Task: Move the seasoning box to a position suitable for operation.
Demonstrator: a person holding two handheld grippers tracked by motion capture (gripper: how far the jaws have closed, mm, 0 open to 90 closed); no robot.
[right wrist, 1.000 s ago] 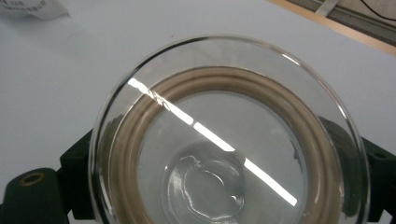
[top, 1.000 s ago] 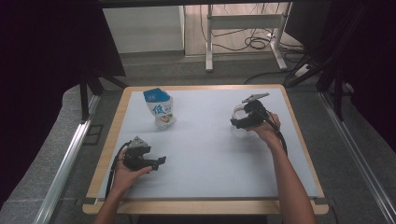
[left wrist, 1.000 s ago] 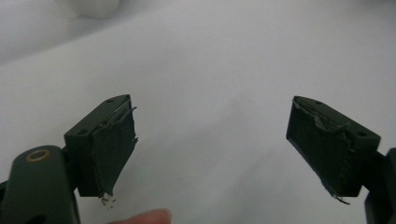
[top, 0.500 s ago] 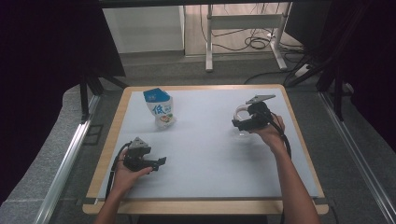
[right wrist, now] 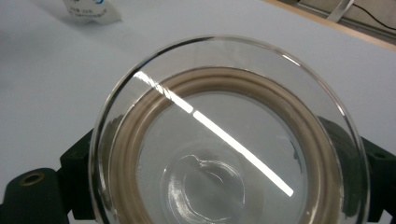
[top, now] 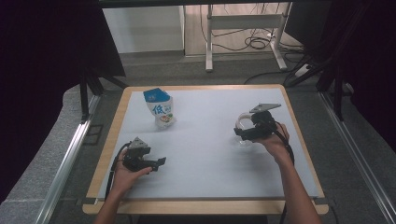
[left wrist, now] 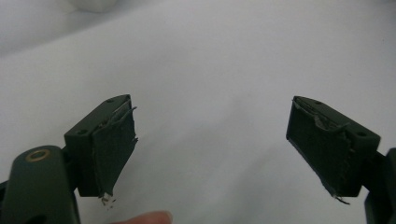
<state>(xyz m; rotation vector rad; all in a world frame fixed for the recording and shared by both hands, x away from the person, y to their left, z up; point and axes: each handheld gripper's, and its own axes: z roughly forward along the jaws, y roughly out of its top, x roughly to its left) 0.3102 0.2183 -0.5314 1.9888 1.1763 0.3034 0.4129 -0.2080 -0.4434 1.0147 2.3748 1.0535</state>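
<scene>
Nearest the person's edge of the bench (top: 210, 158), the left gripper (top: 156, 163) sits low over the white surface, held in the person's left hand (top: 122, 171), well on the near side of the snack pouch (top: 159, 108) and a little to its left. Its fingers (left wrist: 112, 140) stand wide apart in the left gripper view, with only bare bench between the worn pads and a fingertip of the hand showing at the bottom edge. Farther out and far to the right of the pouch, the right gripper (top: 243, 133) is held in the person's right hand (top: 275, 140), with the grey three-cornered plate on top. Its fingers (right wrist: 77, 158) are closed on a clear glass lid (right wrist: 224, 140), gripping it at either side of the rim; the right gripper view looks through the glass at a tan sealing ring and a rounded knob. In the high view the lid (top: 242, 127) shows as a pale ring at the gripper's left end, just above the bench or touching it, I cannot tell which. Farthest away, the pouch stands upright near the far left part of the bench, white with a blue top.
</scene>
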